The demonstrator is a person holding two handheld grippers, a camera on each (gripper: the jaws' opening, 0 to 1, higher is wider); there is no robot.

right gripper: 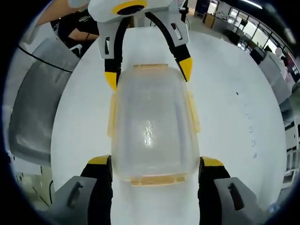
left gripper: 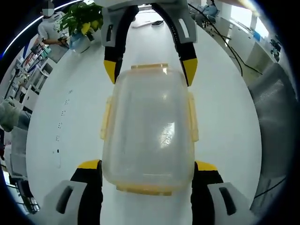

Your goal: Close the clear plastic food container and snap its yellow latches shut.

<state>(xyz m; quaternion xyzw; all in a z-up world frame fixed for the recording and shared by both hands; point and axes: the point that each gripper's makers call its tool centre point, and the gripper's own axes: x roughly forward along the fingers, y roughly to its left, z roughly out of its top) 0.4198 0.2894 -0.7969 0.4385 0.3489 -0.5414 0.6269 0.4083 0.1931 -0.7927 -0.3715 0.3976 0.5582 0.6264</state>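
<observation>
Container [left gripper: 147,136] lying lengthwise between the two facing grippers on the white table [left gripper: 225,117], lid on, left gripper [left gripper: 146,169] and right gripper [right gripper: 154,166] both spread wide astride opposite short ends, equally near, yellow latches [left gripper: 193,119] along the long sides apparently unsnapped.

One clear plastic food container [left gripper: 149,131] with four yellow latches [left gripper: 192,123], two grippers [left gripper: 146,176], one potted plant [left gripper: 84,21], one white table [left gripper: 225,122].

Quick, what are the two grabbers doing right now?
Left gripper: open, jaws either side of the clear plastic food container with yellow latches, not squeezing it.
Right gripper: open, straddling the container's other end.
</observation>
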